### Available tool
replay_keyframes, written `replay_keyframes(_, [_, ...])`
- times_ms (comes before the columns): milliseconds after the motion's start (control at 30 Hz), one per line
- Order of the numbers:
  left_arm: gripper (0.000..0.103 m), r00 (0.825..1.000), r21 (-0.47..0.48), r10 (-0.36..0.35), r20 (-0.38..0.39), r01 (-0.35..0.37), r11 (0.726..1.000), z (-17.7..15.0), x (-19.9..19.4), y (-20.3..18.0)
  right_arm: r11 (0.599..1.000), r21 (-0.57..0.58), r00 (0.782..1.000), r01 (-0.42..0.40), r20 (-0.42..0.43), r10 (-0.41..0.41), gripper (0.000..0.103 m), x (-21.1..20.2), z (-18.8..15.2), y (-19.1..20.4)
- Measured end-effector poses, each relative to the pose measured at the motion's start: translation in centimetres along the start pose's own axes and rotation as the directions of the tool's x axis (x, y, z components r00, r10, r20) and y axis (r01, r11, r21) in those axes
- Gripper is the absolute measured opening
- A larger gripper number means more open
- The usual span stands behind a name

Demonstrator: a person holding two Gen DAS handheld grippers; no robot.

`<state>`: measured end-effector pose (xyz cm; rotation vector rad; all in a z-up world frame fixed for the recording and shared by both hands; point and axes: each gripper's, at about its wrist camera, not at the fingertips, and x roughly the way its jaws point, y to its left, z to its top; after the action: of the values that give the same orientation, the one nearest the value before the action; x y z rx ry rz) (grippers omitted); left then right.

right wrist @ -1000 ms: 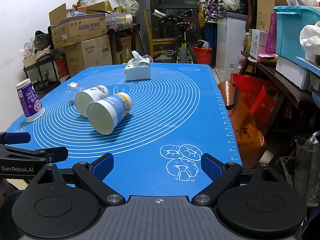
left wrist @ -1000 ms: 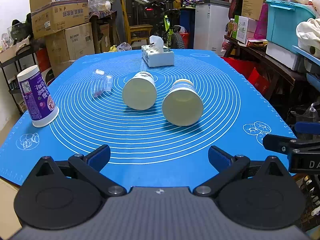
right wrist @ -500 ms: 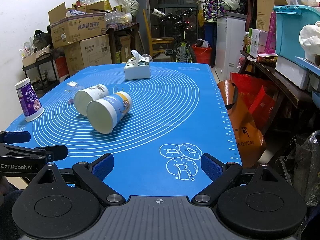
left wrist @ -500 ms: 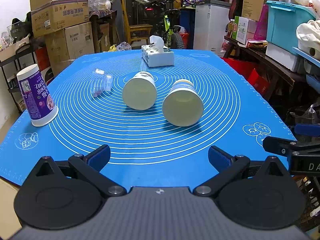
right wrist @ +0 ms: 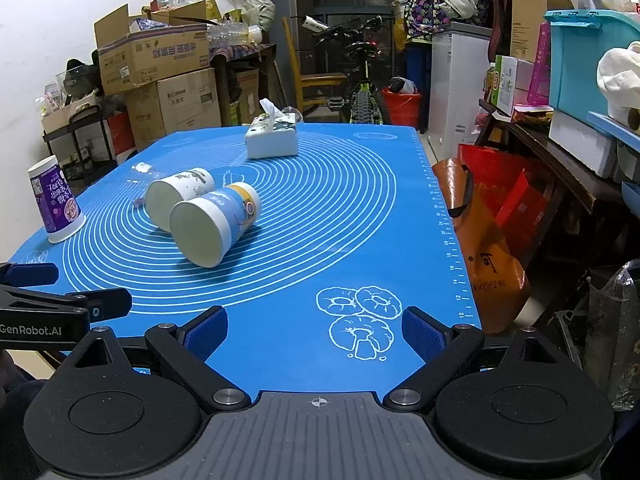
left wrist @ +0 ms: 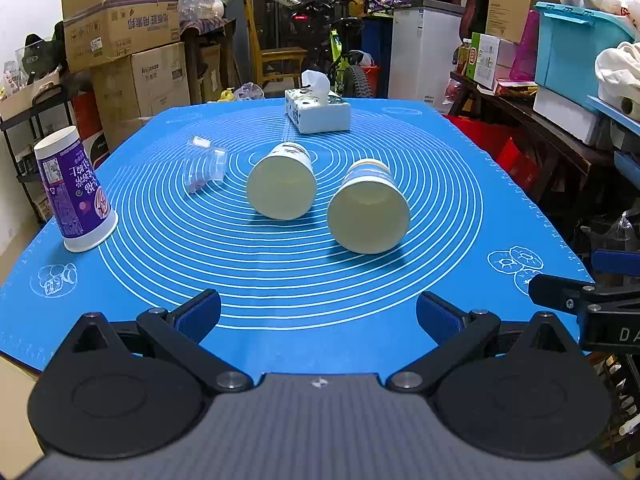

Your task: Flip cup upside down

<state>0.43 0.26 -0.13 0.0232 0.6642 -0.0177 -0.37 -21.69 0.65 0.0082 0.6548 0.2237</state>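
Two paper cups lie on their sides on the blue mat [left wrist: 280, 280], mouths toward me: a white patterned cup [left wrist: 281, 186] [right wrist: 176, 196] and a blue-and-yellow cup [left wrist: 369, 210] [right wrist: 214, 224] to its right. A purple cup [left wrist: 72, 196] [right wrist: 54, 200] stands upside down at the mat's left edge. My left gripper [left wrist: 318, 314] is open and empty near the mat's front edge. My right gripper [right wrist: 314, 330] is open and empty at the front right, over the mushroom drawing. Each gripper shows at the edge of the other's view.
A white tissue box [left wrist: 318, 112] [right wrist: 272, 140] sits at the far middle of the mat. A clear crumpled plastic cup [left wrist: 204, 168] lies left of the white cup. Cardboard boxes [left wrist: 120, 32], a bicycle and shelves surround the table. Red bags [right wrist: 488, 216] stand by the right edge.
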Motion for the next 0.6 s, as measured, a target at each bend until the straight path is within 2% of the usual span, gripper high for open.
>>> replay_keyframes(600, [0.103, 1.000, 0.006, 0.002, -0.002, -0.002, 1.000, 0.04, 0.01, -0.04, 1.000, -0.001, 1.000, -0.001, -0.002, 0.001, 0.094, -0.03, 0.07, 0.04])
